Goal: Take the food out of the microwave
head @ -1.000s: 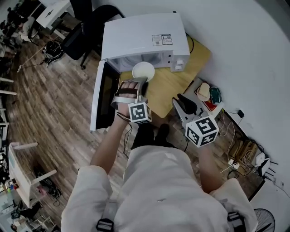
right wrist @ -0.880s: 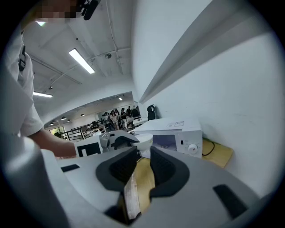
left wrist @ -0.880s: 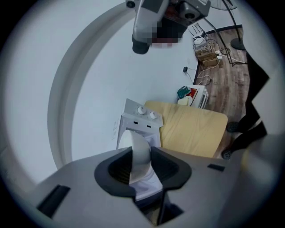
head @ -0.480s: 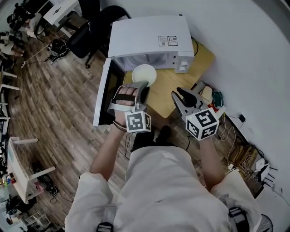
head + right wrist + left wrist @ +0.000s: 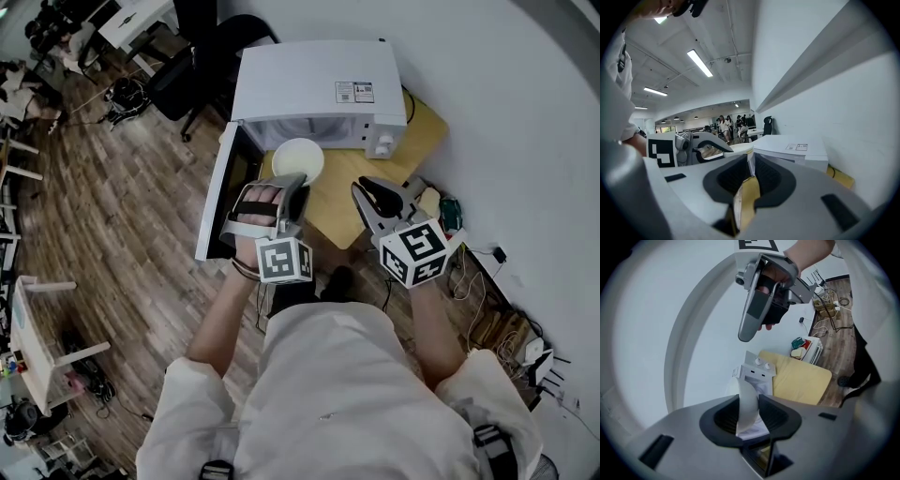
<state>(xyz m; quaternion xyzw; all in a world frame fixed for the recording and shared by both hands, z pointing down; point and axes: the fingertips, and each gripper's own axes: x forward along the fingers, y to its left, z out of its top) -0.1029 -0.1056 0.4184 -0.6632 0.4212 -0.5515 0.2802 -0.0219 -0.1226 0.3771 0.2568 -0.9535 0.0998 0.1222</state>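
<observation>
A white bowl [image 5: 298, 157] hangs over the wooden table [image 5: 349, 178] just in front of the open white microwave [image 5: 319, 89]. My left gripper [image 5: 292, 184] is shut on the bowl's near rim [image 5: 749, 401], which stands between its pads. What the bowl holds does not show. My right gripper [image 5: 364, 193] hovers at the table's right edge, beside the bowl and apart from it. Its jaws have just been closing to a narrow slit [image 5: 749, 176] with nothing between them. The right gripper view also shows the bowl [image 5: 740, 148] and the left gripper [image 5: 701, 147].
The microwave door [image 5: 214, 202] swings open to the left. A white wall runs close along the right. Small items [image 5: 439, 202] and cables [image 5: 497, 300] lie on the floor right of the table. A black office chair [image 5: 202, 56] stands behind the microwave.
The left gripper has lifted the bowl and drawn it away from the microwave mouth. The right gripper has moved in from the right to the table's edge, its jaws narrower.
</observation>
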